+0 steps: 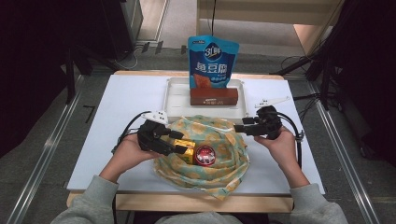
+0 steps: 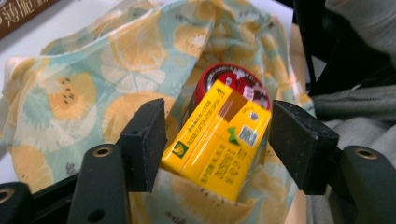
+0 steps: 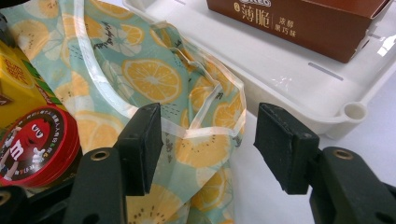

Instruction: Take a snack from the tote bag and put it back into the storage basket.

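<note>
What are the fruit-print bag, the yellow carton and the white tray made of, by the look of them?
The fruit-print bag looks like soft woven cloth: matte, and it folds and slumps. Its clear glossy rim strip could be plastic. The yellow carton seems to be printed coated paperboard, with sharp folded edges and a slight sheen. The white tray looks like moulded hard plastic, smooth and glossy, with rounded corners and light reflections.

I see a white table top (image 1: pixel 126 100) with a wooden edge along its near and far sides. Directly on it sit a white tray (image 1: pixel 173 100) toward the far side and, just in front of it, a lemon-print cloth bag (image 1: pixel 219 165) spread open near my edge.
</note>
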Tool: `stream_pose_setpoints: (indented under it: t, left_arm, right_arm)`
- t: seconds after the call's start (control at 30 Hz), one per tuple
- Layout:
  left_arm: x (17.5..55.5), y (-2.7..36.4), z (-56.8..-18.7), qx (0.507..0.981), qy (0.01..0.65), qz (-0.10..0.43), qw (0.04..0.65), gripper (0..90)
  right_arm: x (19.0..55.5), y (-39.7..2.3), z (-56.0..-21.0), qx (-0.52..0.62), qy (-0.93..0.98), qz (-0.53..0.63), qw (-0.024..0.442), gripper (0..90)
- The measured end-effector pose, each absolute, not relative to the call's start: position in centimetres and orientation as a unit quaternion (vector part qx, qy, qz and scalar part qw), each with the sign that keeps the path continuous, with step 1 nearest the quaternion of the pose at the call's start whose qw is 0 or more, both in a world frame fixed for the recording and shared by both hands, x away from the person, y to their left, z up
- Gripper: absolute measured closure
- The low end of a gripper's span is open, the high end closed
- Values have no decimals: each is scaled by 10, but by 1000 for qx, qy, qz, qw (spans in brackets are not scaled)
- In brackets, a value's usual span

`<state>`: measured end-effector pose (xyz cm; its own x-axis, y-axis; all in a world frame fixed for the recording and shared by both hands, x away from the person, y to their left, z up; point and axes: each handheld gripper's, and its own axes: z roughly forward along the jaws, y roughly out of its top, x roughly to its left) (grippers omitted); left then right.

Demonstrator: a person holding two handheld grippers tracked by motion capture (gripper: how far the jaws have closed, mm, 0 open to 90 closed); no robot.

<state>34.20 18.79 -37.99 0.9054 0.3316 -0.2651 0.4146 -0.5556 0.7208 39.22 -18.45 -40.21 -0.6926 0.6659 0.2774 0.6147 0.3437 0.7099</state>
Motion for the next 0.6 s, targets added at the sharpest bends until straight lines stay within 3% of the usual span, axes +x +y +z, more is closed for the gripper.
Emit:
stream_pose_setpoints:
  t: [0.6]
  left_arm:
    - [340, 186, -392, 888, 201, -46, 410, 334]
  right_arm:
    - [394, -184, -405, 393, 820, 416, 25, 427]
